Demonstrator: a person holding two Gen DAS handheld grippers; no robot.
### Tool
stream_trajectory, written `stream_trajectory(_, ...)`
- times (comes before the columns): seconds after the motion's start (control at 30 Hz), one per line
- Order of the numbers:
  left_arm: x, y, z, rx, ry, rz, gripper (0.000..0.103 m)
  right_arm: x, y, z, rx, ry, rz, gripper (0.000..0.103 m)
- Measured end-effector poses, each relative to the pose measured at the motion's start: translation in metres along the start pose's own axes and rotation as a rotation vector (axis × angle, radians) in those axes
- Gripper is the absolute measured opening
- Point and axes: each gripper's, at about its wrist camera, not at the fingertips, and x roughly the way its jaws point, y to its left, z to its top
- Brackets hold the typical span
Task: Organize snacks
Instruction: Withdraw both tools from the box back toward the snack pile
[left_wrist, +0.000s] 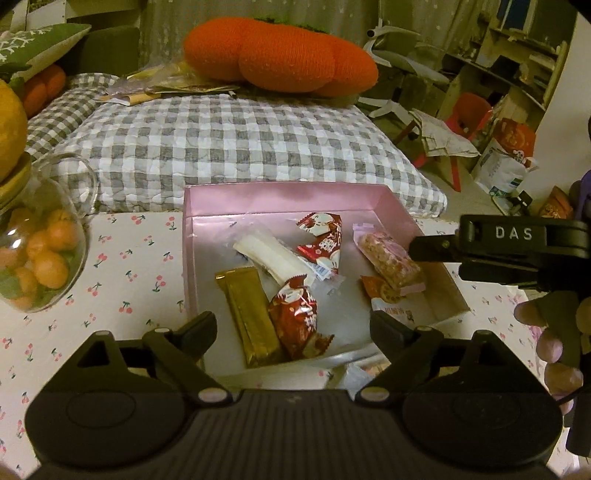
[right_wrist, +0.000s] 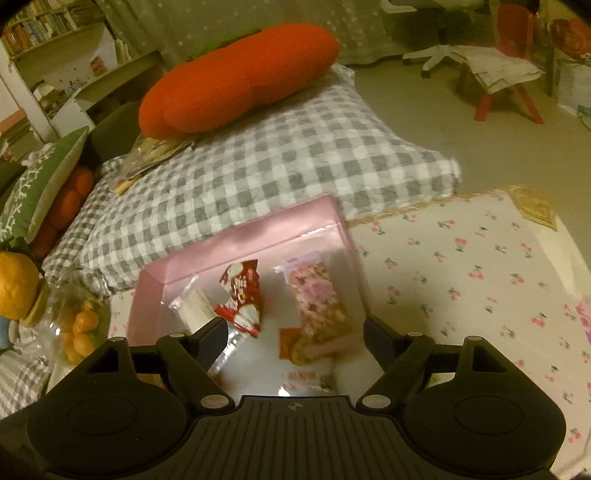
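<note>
Pink, shallow cardboard box (left_wrist: 280, 201) sits on a cherry-print tablecloth (left_wrist: 129, 266) and holds wrapped snacks: a gold foil bar (left_wrist: 251, 314), two red candy packets (left_wrist: 321, 240), a white stick (left_wrist: 273, 258) and a pink grain bar (left_wrist: 391, 262). Both the left gripper (left_wrist: 295, 325) and the right gripper (right_wrist: 295, 332) hover over it, jaws wide, holding nothing. A glass jar of oranges (left_wrist: 40, 254) stands to the left, a grey checked cushion (left_wrist: 229, 147) behind.
</note>
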Motion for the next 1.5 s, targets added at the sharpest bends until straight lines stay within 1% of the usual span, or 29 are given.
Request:
stream_trajectory(0.2, -0.014, -0.006, -0.011, 0.025, 0.005, 0.014, 0.090, -0.018, -0.007, -0.015, -0.003, -0.001, -0.027, 0.082)
stream_trajectory(0.47, -0.031, -0.006, -0.029, 0.025, 0.010, 0.016, 0.090, -0.034, -0.006, -0.039, -0.026, 0.026, -0.023, 0.082)
stream_trajectory(0.67, -0.040, 0.000, -0.044, 0.005, 0.018, 0.014, 0.091, -0.045, -0.003, -0.056, -0.051, 0.043, -0.016, 0.082)
stream_trajectory(0.83, -0.047, 0.005, -0.056, 0.007, 0.030, 0.027, 0.091, -0.053, -0.003, -0.070, -0.052, 0.062, -0.001, 0.083)
stream_trajectory(1.03, -0.060, 0.013, -0.070, -0.007, 0.034, 0.017, 0.092, -0.062, -0.002, -0.089, -0.073, 0.079, -0.004, 0.083)
stream_trajectory(1.33, -0.071, 0.020, -0.088, 0.031, 0.048, 0.061, 0.093, -0.073, -0.008, -0.116, -0.080, 0.101, 0.001, 0.083)
stream_trajectory(1.5, -0.076, 0.024, -0.102, 0.040, 0.033, 0.050, 0.093, -0.077, -0.014, -0.130, -0.098, 0.103, -0.009, 0.083)
